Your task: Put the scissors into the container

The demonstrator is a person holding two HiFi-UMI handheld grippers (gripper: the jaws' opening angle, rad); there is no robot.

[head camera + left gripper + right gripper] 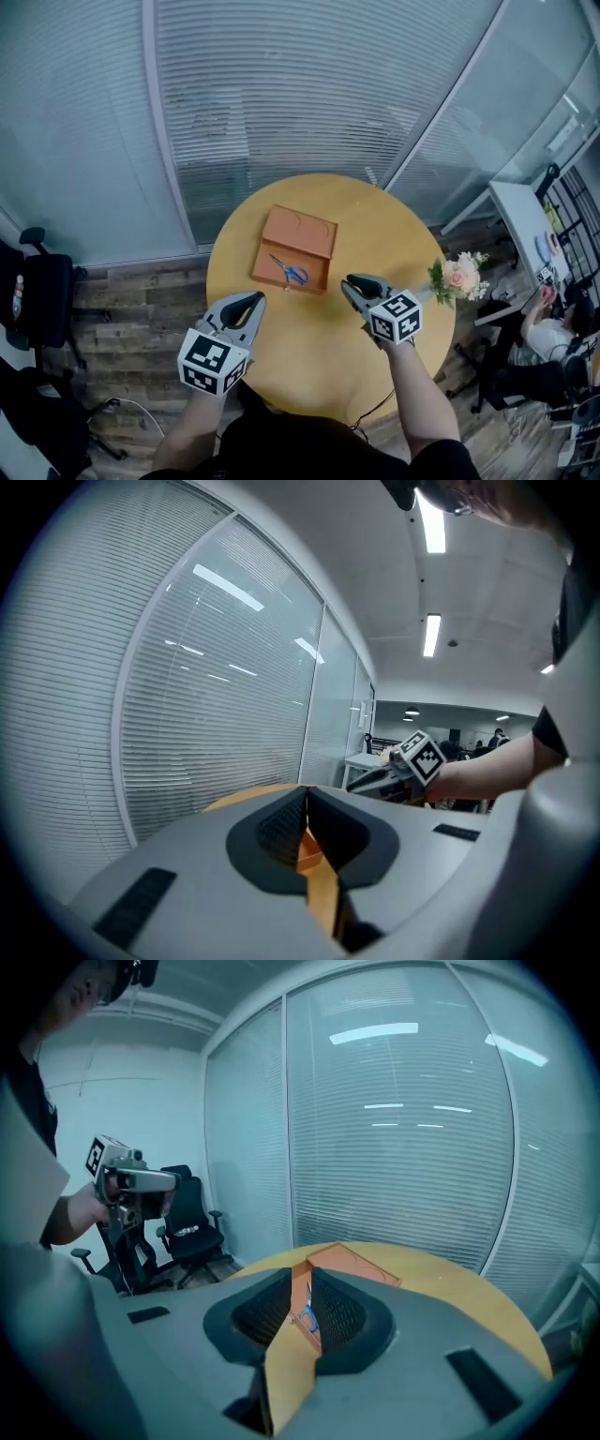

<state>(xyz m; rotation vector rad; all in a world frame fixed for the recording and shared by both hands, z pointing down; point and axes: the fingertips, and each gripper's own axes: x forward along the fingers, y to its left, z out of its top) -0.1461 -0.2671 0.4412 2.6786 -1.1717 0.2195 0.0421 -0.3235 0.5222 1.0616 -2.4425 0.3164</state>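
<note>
Scissors [291, 272]: blue-handled, they lay inside the nearer half of the container, blades toward its far-left corner.
Container [314, 239]: orange and flat, it sat open in two halves on the round yellow desk [319, 366].
Left gripper [255, 298]: it was held to the near-left of the container and apart from it. Its fingers [281, 827] were pressed together at the tips with nothing between them.
Right gripper [349, 279]: it was held just near-right of the container, aimed at it. Its fingers [337, 1316] stood a narrow gap apart and empty, with the scissors visible through the gap.
Flowers [457, 277]: a pink bunch sat well right of the container, at the desk's edge.
</note>
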